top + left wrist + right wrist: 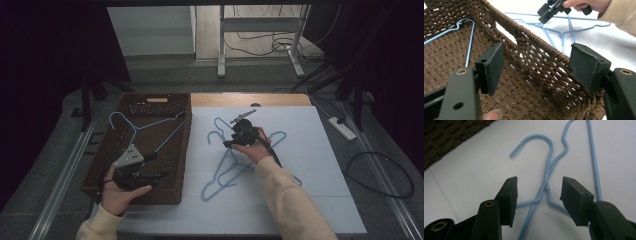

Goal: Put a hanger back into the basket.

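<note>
Black jaws of the right gripper (537,200) fill the foreground of the right gripper view, standing apart and empty. Between them, slightly ahead, runs the twisted neck of a blue wire hanger (548,171); its hook curls away beyond the jaw tips, toward their left. Pads not yet touching the wire, as far as I can tell. Other hanger wires cross underneath and to the right of the jaws.

Left gripper (536,67): jaws wide, nothing held. It hovers at the near wall of the woven basket (541,50), one jaw inside the wall, the other outside.

Progress, judged from the high view:
- One blue hanger in the basket (145,131), ahead of the left gripper. Counted as done.
- Loose pile of hangers (227,170) on the white mat (310,165), beneath and behind the right gripper. Several overlap; exact count unclear.

Judgement: early stage. Step in hand is the pick at the neck of the next hanger. Tangled wires may drag a neighbour along.
</note>
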Demonstrator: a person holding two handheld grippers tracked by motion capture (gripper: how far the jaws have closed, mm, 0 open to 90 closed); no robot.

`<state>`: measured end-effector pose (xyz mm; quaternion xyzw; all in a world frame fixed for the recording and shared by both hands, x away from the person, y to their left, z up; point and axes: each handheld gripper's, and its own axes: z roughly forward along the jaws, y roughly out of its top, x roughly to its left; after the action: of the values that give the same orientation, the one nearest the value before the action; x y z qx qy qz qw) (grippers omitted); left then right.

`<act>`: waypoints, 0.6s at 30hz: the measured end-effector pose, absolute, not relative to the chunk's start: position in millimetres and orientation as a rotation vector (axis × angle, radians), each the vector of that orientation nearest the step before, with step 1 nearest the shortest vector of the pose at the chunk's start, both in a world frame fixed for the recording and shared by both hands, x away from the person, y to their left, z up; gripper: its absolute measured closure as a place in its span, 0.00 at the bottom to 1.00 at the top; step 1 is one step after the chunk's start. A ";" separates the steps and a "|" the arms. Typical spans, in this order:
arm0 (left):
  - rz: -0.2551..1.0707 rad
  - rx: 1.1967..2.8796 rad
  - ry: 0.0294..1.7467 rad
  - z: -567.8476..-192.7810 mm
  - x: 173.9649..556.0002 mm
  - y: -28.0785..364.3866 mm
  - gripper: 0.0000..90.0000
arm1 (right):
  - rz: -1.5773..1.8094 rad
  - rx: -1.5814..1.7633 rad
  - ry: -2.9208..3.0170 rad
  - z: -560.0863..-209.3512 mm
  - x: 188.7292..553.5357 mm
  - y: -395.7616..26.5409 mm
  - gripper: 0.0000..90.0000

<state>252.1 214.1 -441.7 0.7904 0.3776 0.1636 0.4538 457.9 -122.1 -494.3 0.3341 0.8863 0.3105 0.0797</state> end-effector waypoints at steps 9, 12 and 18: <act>0.407 1.951 0.932 -441.6 252.1 214.8 0.32 | 0.848 1.031 2.659 -503.5 474.9 -108.3 0.66; 0.408 1.948 0.935 -441.5 252.3 215.8 0.32 | 0.829 1.040 2.659 -505.1 477.8 -106.4 0.69; 0.407 1.951 0.937 -442.2 252.8 216.2 0.32 | 0.773 1.055 2.676 -510.5 481.2 -102.2 0.79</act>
<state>252.8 216.2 -442.2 0.7899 0.3795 0.1648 0.4527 481.2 -102.2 -510.5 0.3529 0.8955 0.2586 0.0813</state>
